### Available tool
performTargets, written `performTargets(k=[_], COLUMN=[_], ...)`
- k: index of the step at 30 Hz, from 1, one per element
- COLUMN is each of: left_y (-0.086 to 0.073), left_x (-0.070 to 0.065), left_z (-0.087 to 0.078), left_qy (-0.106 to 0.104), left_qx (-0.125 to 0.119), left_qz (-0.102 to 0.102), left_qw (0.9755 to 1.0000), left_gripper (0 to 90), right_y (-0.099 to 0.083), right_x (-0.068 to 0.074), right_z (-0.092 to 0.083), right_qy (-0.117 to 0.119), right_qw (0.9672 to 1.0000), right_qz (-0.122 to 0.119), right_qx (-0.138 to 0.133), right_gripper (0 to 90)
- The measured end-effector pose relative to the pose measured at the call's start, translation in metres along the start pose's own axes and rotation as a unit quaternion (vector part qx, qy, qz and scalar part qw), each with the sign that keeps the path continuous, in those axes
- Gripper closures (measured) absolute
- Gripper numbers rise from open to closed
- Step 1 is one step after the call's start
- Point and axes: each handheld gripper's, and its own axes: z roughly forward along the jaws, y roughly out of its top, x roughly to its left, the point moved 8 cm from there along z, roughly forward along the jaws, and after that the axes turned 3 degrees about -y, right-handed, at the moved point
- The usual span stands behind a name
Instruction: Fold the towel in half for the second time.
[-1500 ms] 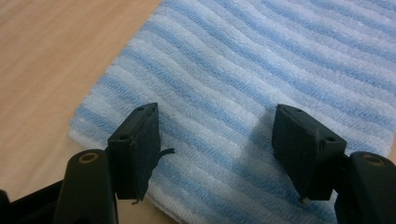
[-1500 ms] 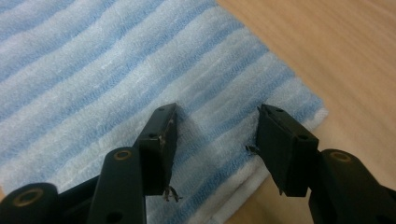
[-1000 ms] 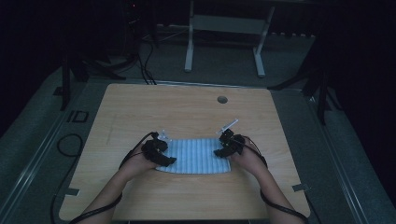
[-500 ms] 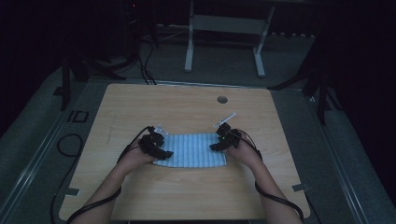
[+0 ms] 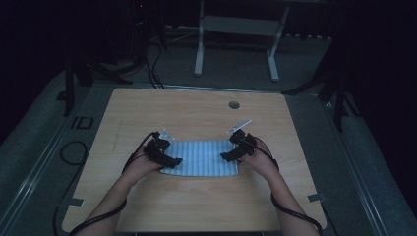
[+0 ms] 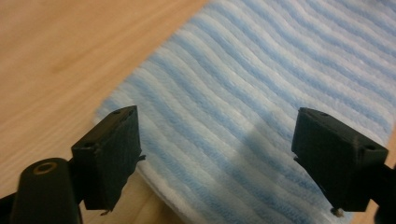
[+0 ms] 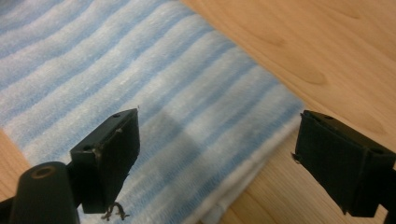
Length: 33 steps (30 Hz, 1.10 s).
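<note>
A folded blue-and-white striped cloth (image 5: 199, 157) lies flat on the wooden table (image 5: 196, 206), slightly nearer the front edge. My left gripper (image 5: 171, 160) is over the cloth's left end and my right gripper (image 5: 227, 156) over its right end. In the left gripper view the jaws (image 6: 217, 158) stand wide apart above the cloth's corner (image 6: 261, 79), not pinching it. The right gripper view is similar: open jaws (image 7: 217, 163) straddle the cloth's folded edge (image 7: 116, 60). Both grippers' jaws have just been opening, and the cloth rests below them, free of the pads.
A round cable hole (image 5: 234, 104) sits in the table's far right part. Bare wood surrounds the cloth on every side. Beyond the table stand a white frame's legs (image 5: 199, 49) and black cables (image 5: 147, 69) on the dark floor.
The cloth's near edge, bowed a second ago, now lies straight and flat. Both hands have stayed almost in place at the cloth's ends.
</note>
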Motion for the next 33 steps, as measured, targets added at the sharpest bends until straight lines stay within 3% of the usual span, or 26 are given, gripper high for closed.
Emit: performTargets(k=[7,12,16,20,26,29,30,33], left_y=[-0.008,-0.017,-0.028,-0.039,-0.051,-0.058,-0.061,-0.069], left_x=[-0.004,-0.004,-0.003,-0.003,0.001,0.001,0.001,0.003], left_z=[-0.008,-0.016,-0.025,-0.031,-0.045,-0.050,-0.052,-0.055], left_qy=[-0.005,-0.005,-0.008,-0.001,0.011,0.011,0.011,0.014], left_qx=[-0.013,-0.031,-0.049,-0.052,-0.076,-0.079,-0.081,-0.077], left_qz=[-0.005,-0.007,-0.031,-0.034,-0.052,-0.057,-0.059,-0.060], left_qw=[0.9999,0.9995,0.9983,0.9981,0.9958,0.9952,0.9950,0.9951], left_gripper=[10.3,8.7,8.7,8.7,8.7,8.2,7.8,7.8], right_y=[-0.016,-0.028,-0.037,-0.050,-0.069,-0.079,-0.082,-0.088], right_x=[-0.004,-0.008,-0.013,-0.019,-0.030,-0.039,-0.040,-0.043], right_z=[-0.004,-0.012,-0.020,-0.027,-0.032,-0.039,-0.041,-0.044], right_qy=[0.001,-0.001,-0.009,-0.012,-0.017,-0.039,-0.036,-0.045], right_qw=[0.9999,0.9990,0.9976,0.9962,0.9933,0.9886,0.9873,0.9861], right_qz=[0.008,0.021,0.024,0.037,0.052,0.056,0.059,0.062], right_qx=[-0.009,-0.040,-0.064,-0.078,-0.102,-0.134,-0.143,-0.147], right_gripper=[11.0,11.0,11.1,11.2,12.9,14.0,13.7,13.8])
